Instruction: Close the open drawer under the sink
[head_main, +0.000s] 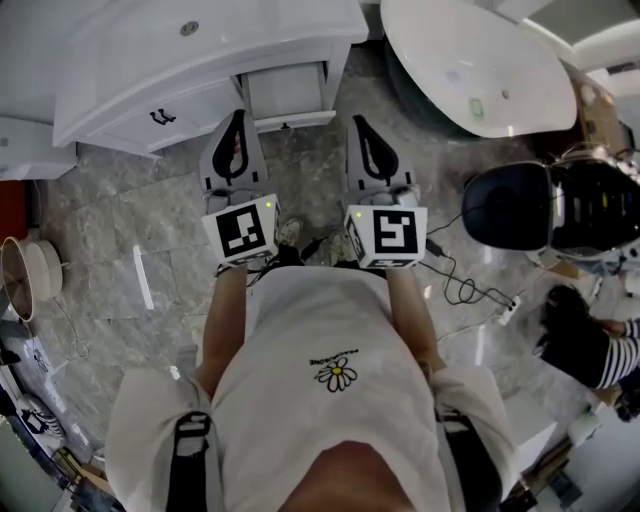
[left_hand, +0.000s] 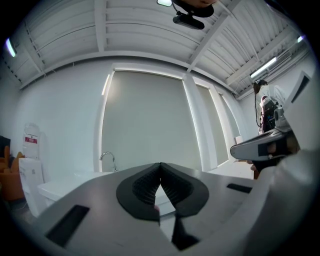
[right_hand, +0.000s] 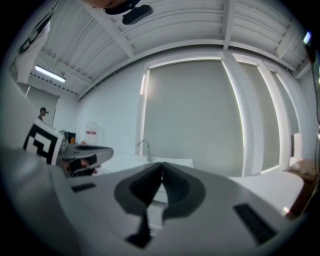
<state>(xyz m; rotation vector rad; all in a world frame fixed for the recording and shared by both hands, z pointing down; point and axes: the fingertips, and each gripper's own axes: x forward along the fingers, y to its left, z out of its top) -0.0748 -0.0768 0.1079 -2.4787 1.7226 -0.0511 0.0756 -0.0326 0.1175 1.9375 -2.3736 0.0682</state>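
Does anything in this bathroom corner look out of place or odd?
Yes: one white drawer stands pulled out of the white sink cabinet, towards the person, while the neighbouring drawer with a black handle sits flush with the front. Nothing looks spilled or damaged.

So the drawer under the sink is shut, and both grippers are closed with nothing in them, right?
Not quite. The drawer is open: the head view shows it sticking out of the white cabinet under the sink. The rest holds: the left gripper and the right gripper are both closed with nothing in them.
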